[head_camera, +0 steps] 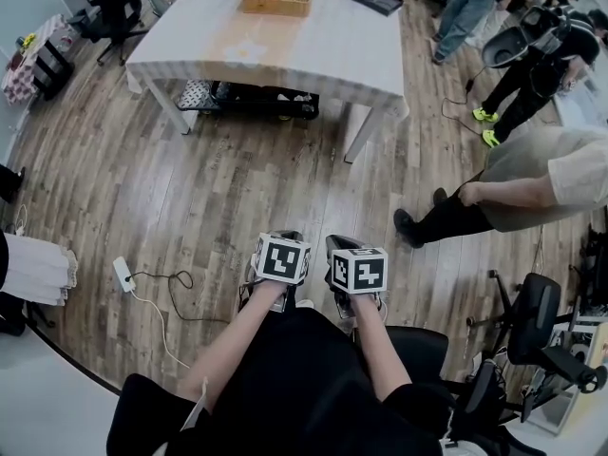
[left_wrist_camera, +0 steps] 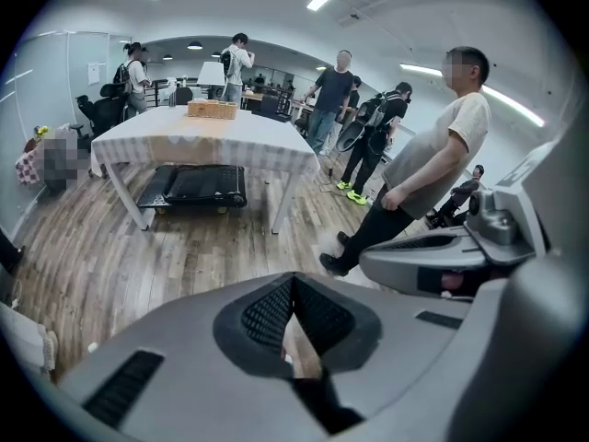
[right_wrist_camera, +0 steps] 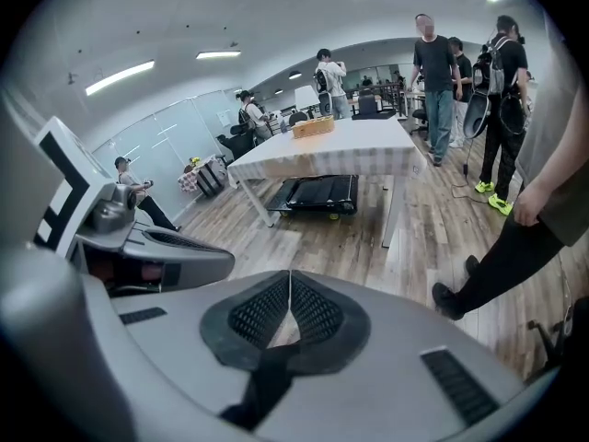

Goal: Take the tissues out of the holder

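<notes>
You are in an open office with a wood-plank floor point(head_camera: 237, 179), and the white table point(head_camera: 313, 46) you need stands well apart from you, across a bare stretch of boards. The wooden holder point(head_camera: 276, 1) sits near the table's far edge. From here it is too small to tell whether tissues show in it. In the left gripper view the holder point(left_wrist_camera: 212, 109) is only a small tan box on the tabletop, and the right gripper view shows the holder point(right_wrist_camera: 313, 127) much the same.

Your left gripper point(left_wrist_camera: 293, 284) and right gripper point(right_wrist_camera: 290, 279) are side by side just in front of your lap, both angled down at the floor. This looks like a carrying or resting pose, not a reach. Each has its jaws closed tip to tip, with only floor showing through the small gap behind the pads, so neither holds anything. Keeping them closed makes sense while nothing is within reach.

A person in a beige shirt point(head_camera: 560, 183) stands near your right side, between you and the table's right corner. A power strip point(head_camera: 124, 274) with its cable lies on the floor to your left. The straight line to the table's near edge looks the safer way. The task itself has not begun.
</notes>
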